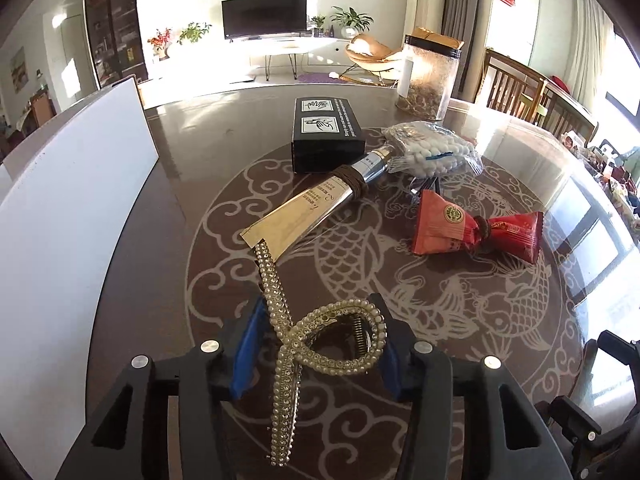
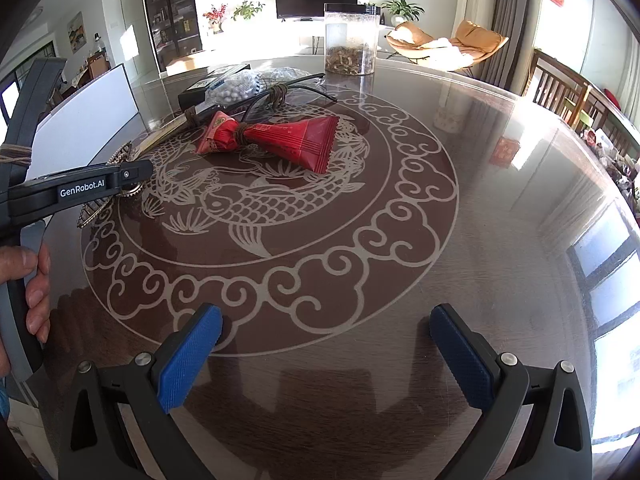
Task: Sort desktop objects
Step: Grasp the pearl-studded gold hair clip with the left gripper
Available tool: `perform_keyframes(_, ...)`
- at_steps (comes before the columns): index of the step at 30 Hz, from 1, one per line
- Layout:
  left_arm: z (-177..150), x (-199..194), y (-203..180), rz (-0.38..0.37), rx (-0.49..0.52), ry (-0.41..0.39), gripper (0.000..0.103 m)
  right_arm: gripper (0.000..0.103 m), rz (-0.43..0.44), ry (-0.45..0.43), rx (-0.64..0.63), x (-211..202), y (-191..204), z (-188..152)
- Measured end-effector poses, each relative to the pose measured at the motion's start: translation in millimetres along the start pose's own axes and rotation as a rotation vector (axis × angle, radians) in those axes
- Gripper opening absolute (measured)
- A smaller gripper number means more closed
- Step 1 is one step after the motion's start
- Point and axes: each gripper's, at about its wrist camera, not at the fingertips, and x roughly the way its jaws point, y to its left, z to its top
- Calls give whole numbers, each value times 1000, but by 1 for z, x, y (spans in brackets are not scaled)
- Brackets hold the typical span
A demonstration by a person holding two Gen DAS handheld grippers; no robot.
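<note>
Left wrist view: left tool [image 1: 320, 344] closed on the loop of a rhinestone hair clip [image 1: 304, 344], blue ribbed pads [image 1: 248, 356] against each side; the clip's long studded arm crosses between the fingers, near end cut off by the tool body. Just ahead lies a gold-and-silver tube [image 1: 320, 204] with a brown cord band (small print, unreadable). Beyond it, a black box [image 1: 326, 140] bearing two white picture labels and fine white lettering too small to read. Ahead-right: clear bag of white beads [image 1: 434, 152], and a red crinkled packet [image 1: 476, 232] with a round gold seal, cinched at the middle. The glossy bench [image 1: 440, 300] shows a pale fish-and-cloud pattern.

Right wrist view: right tool [image 2: 326, 332] wide apart, nothing between its pads, over bare bench. Far left, the other tool's arm reads "GenRobot.AI" and hides most of the clip.
</note>
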Motion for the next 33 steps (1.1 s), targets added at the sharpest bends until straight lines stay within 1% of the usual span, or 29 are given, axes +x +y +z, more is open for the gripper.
perform_keyframes(4, -21, -17, 0, -2, 4, 0, 50, 103, 0, 0, 0, 0, 0, 0)
perform_keyframes(7, -31, -25, -2, -1, 11, 1, 50, 103, 0, 0, 0, 0, 0, 0)
perform_keyframes(12, -31, -25, -8, 29, 36, 5, 53, 103, 0, 0, 0, 0, 0, 0)
perform_keyframes(16, -32, -24, -7, 31, 35, 5, 54, 103, 0, 0, 0, 0, 0, 0)
perform_keyframes(18, -32, -21, -3, 65, 14, 15, 71, 103, 0, 0, 0, 0, 0, 0)
perform_keyframes(20, -32, -20, 1, 43, -9, 18, 73, 103, 0, 0, 0, 0, 0, 0)
perform_keyframes(23, -32, -19, -1, 61, 0, 23, 77, 103, 0, 0, 0, 0, 0, 0)
perform_keyframes(24, -32, -19, 0, 57, -5, 24, 78, 103, 1, 0, -1, 0, 0, -1)
perform_keyframes(25, -32, -18, 0, 58, -4, 24, 78, 103, 21, 4, -40, 3, 2, 1)
perform_keyframes(27, -32, -18, 0, 58, -3, 24, 78, 103, 93, 39, -153, 9, 3, 13)
perform_keyframes(29, -32, -18, 0, 58, -3, 24, 78, 102, 70, 53, -236, 14, 5, 31)
perform_keyframes(33, -32, -18, 0, 58, -3, 24, 78, 102, 72, -10, -426, 12, 26, 75)
